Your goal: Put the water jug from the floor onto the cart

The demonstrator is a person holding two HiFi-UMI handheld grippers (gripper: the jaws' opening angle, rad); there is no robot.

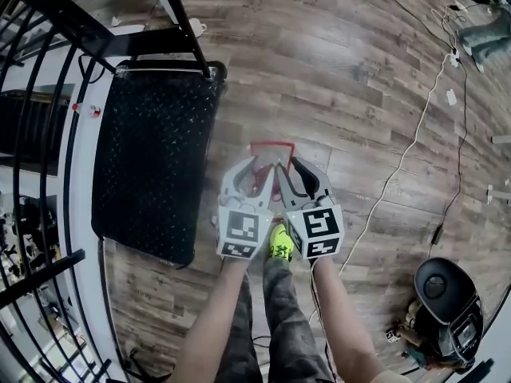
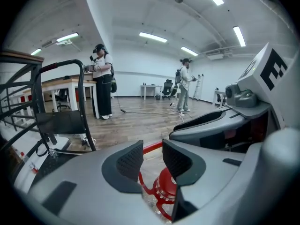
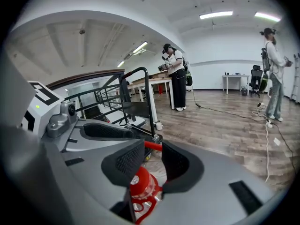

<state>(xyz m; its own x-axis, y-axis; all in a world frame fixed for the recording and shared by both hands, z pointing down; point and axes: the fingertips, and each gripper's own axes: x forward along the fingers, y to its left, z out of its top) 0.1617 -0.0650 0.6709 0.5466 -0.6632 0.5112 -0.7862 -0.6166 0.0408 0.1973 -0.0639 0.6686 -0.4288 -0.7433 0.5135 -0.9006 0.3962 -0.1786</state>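
The water jug stands on the wood floor right of the cart, and in the head view only its red handle (image 1: 271,145) peeks out above my two grippers. The red cap (image 2: 168,184) sits just below the left gripper (image 2: 153,159), whose jaws stand apart with the red handle bar (image 2: 152,147) just past their tips. My right gripper (image 3: 152,159) hangs over the same cap (image 3: 143,184), pads apart, the handle bar (image 3: 153,146) at their tips. Left gripper (image 1: 254,174) and right gripper (image 1: 297,175) are side by side. The cart's black deck (image 1: 152,158) lies bare to the left.
The cart's upright black push handle (image 1: 172,22) rises at its far end. Black railings (image 1: 40,94) line the left. A white cable (image 1: 407,158) runs across the floor at right, near a black round device (image 1: 447,302). Two people (image 2: 102,81) (image 2: 183,84) stand far off.
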